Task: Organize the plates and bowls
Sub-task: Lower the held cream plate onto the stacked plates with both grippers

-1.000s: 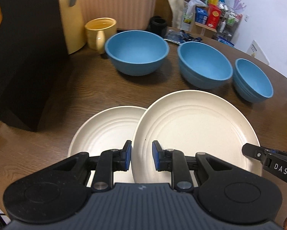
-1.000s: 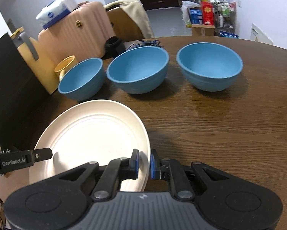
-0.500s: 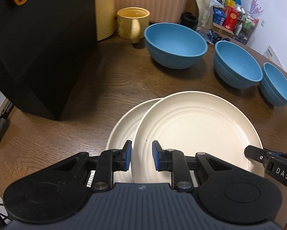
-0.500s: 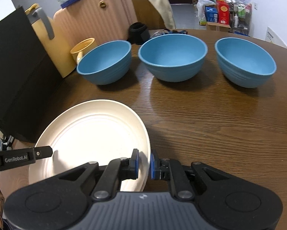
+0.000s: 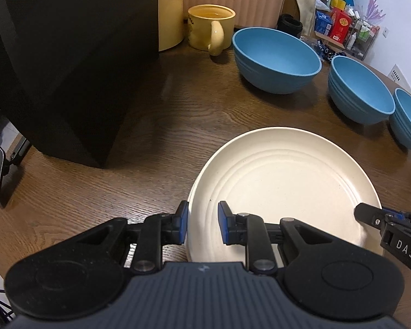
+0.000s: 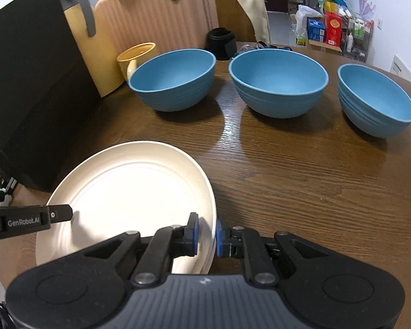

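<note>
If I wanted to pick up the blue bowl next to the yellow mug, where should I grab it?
Probably by the rim. The blue bowl stands upright and open, and its round wall looks too wide for the fingers. Come from above on the near side, one finger inside and one outside; the yellow mug crowds the far side.

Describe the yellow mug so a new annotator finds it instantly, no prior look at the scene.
Start at the brown wooden table and find the row of three blue bowls; take the leftmost blue bowl. The yellow mug stands just behind it, by the pale yellow jug. It alone is yellow with a handle.
</note>
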The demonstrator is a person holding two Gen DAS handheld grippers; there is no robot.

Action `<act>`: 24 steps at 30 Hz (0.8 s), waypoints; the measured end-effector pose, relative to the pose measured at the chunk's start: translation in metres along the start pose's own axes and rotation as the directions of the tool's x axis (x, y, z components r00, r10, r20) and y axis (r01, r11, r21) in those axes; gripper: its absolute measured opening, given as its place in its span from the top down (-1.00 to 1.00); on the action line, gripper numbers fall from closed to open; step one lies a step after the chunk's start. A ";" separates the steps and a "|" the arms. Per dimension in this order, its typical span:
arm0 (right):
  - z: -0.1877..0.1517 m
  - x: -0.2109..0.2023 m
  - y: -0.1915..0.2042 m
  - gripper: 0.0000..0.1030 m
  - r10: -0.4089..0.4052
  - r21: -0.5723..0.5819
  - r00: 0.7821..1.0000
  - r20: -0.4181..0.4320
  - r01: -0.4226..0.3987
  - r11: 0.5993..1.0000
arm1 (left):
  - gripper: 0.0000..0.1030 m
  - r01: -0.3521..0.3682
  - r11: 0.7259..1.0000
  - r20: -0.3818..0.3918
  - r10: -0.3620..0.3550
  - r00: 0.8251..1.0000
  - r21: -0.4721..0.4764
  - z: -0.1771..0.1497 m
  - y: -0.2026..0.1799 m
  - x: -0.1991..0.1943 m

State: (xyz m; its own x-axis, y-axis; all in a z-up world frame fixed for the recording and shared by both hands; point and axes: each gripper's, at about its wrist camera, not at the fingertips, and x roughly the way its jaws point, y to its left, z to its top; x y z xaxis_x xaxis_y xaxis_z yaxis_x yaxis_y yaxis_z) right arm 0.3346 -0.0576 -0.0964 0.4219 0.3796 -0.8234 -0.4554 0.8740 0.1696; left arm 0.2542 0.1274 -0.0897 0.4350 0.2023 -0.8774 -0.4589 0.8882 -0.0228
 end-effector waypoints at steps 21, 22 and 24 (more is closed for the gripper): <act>-0.007 0.009 0.015 0.74 -0.044 -0.091 0.999 0.018 0.046 0.995 | 0.55 -0.031 0.999 0.001 0.031 1.000 0.024 -0.007 -0.003 0.014; -0.006 0.009 0.015 0.74 -0.045 -0.094 0.999 0.019 0.047 0.994 | 0.55 -0.031 0.999 0.001 0.031 1.000 0.025 -0.008 -0.002 0.015; -0.006 0.010 0.016 0.73 -0.052 -0.102 0.998 0.019 0.054 0.993 | 0.55 -0.035 0.999 0.004 0.035 0.999 0.029 -0.008 -0.003 0.016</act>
State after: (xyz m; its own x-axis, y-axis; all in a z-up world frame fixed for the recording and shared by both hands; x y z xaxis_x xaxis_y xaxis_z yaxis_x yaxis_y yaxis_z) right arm 0.3267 -0.0420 -0.1051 0.4601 0.3396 -0.8204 -0.5100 0.8574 0.0689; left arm 0.2564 0.1242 -0.1071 0.4217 0.2351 -0.8757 -0.4517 0.8919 0.0219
